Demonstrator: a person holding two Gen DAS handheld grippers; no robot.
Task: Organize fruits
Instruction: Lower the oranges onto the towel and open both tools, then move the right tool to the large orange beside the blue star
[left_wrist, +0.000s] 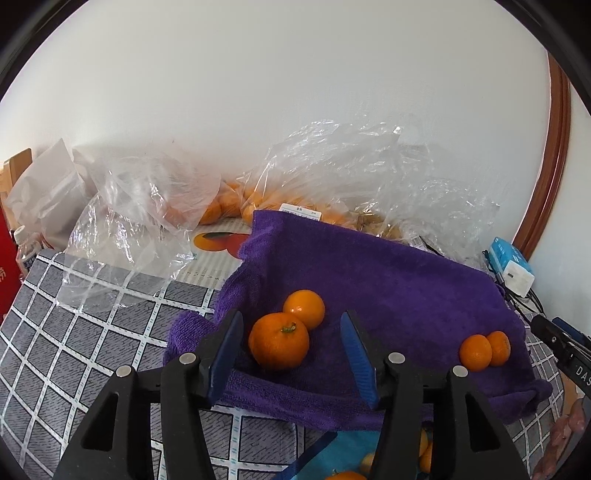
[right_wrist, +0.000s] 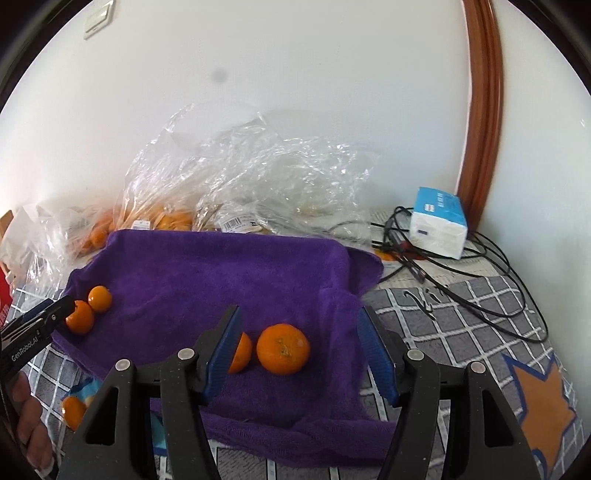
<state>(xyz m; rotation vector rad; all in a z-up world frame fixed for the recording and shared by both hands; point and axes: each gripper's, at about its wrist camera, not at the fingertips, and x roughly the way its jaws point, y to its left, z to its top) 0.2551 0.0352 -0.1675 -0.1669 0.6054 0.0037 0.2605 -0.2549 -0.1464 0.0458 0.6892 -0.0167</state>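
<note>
A purple towel (left_wrist: 369, 273) (right_wrist: 207, 273) lies on the checked table cover. Two tangerines sit at its left: a big one (left_wrist: 279, 346) (right_wrist: 79, 317) and a smaller one (left_wrist: 304, 308) (right_wrist: 99, 298) behind it. Two more sit at its right: one (left_wrist: 475, 352) (right_wrist: 283, 349) and another (left_wrist: 499, 348) (right_wrist: 240, 352) beside it. My left gripper (left_wrist: 291, 347) is open, its fingers either side of the big tangerine. My right gripper (right_wrist: 301, 349) is open around the right pair. More tangerines (left_wrist: 424, 454) (right_wrist: 74, 411) lie on a blue item at the near edge.
Clear plastic bags (left_wrist: 325, 173) (right_wrist: 236, 177) with more oranges stand behind the towel against the wall. A tissue pack (right_wrist: 439, 225) (left_wrist: 511, 267) and black cables (right_wrist: 472, 288) lie at the right. A bottle (left_wrist: 26, 251) and red box stand far left.
</note>
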